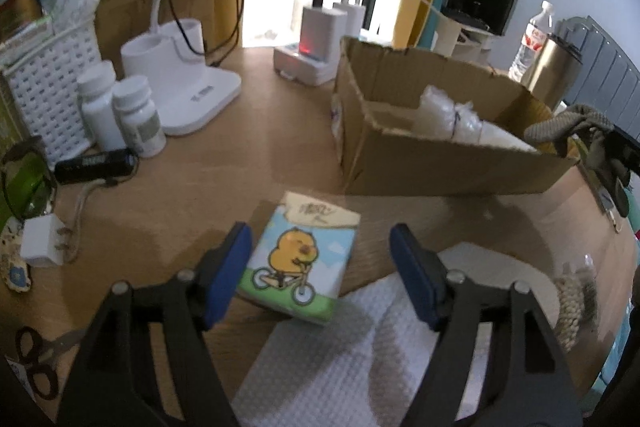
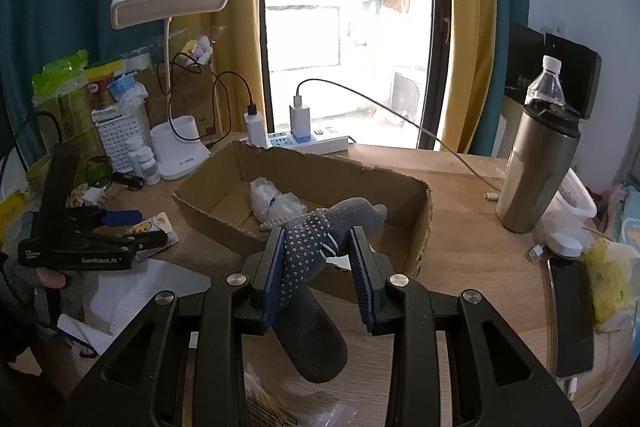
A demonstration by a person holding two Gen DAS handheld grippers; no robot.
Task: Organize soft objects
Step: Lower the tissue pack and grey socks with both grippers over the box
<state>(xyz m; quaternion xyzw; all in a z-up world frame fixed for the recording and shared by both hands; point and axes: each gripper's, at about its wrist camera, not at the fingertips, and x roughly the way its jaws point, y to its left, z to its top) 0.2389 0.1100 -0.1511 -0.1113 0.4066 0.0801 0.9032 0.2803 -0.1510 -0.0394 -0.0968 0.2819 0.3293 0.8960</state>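
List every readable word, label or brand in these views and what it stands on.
"GenRobot.AI": white print on the side of the left gripper, in the right wrist view.
Tissue pack: writing in the speech bubble, too blurred to read.
White pill bottles: labels too small.
Water bottle: red label blurred.
Lamp base: small print unreadable.

Cardboard box: mid worktop, bubble-wrap bundle inside. Tissue pack: before box, toward left edge. Lamp base, pill bottles: back-left corner. Tumbler: right of box. Power strip: behind box, back edge.
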